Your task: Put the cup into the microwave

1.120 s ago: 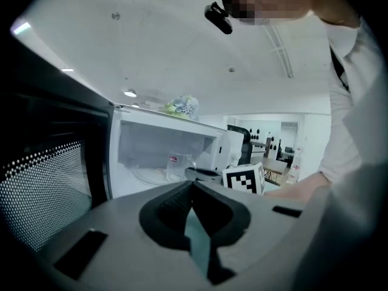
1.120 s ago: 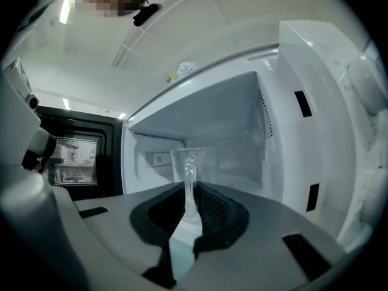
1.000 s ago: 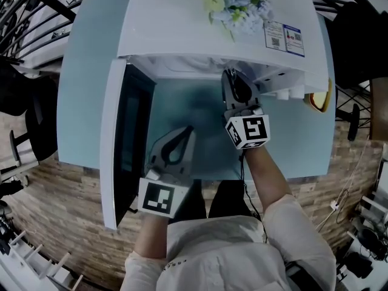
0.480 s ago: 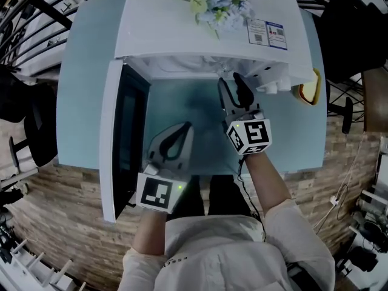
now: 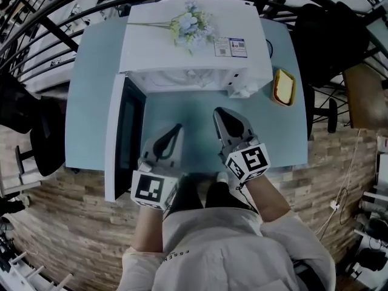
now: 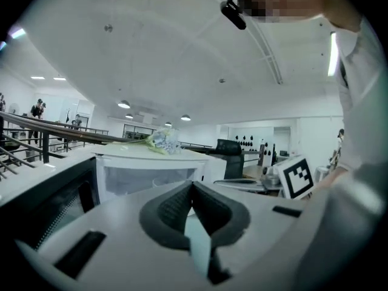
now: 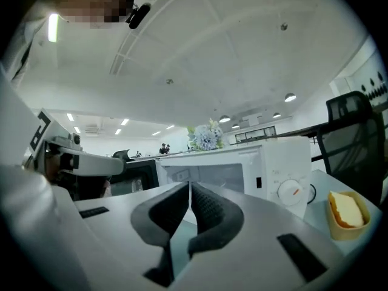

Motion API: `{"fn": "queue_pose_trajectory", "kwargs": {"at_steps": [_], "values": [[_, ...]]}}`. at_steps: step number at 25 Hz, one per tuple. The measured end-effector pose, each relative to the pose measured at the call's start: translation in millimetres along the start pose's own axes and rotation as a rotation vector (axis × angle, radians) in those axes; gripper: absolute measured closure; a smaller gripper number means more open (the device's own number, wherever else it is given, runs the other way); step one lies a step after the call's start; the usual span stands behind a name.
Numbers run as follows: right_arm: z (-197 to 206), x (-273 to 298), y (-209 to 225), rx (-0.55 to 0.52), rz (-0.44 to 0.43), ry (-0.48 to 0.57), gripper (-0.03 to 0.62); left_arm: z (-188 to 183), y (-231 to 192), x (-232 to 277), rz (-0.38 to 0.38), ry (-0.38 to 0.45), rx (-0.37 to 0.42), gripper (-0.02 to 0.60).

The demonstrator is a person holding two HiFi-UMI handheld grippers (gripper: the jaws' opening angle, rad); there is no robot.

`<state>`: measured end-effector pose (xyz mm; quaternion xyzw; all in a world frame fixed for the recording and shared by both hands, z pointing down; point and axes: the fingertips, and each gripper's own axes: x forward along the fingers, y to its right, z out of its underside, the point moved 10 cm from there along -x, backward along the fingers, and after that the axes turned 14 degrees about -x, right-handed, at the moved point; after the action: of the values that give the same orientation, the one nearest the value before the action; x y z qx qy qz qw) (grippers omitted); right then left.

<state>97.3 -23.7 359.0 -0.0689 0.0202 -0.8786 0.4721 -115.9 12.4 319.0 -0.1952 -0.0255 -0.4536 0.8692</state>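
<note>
Left gripper: clenched, empty.
Right gripper: jaws have just been closing, with nothing between them.
Cup: no view shows it plainly — likely inside the white boxy microwave.
Risk: slam its dark-windowed door and you could topple the cup.

dim fisheye views, dark vignetted corners, bright ceiling lights

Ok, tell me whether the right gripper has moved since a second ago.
Yes. The right gripper has pulled back from the microwave toward the near edge of the table. Its jaws have just been closing, with nothing between them.
</note>
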Motion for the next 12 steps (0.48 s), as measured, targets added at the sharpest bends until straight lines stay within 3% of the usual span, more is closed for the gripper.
{"fn": "queue_pose_trajectory", "kwargs": {"at_steps": [12], "values": [[-83,-52,3,-0.079,-0.022,0.076,0.577,-51,33,-37,-0.044,0.111,0.1,0.581]]}}
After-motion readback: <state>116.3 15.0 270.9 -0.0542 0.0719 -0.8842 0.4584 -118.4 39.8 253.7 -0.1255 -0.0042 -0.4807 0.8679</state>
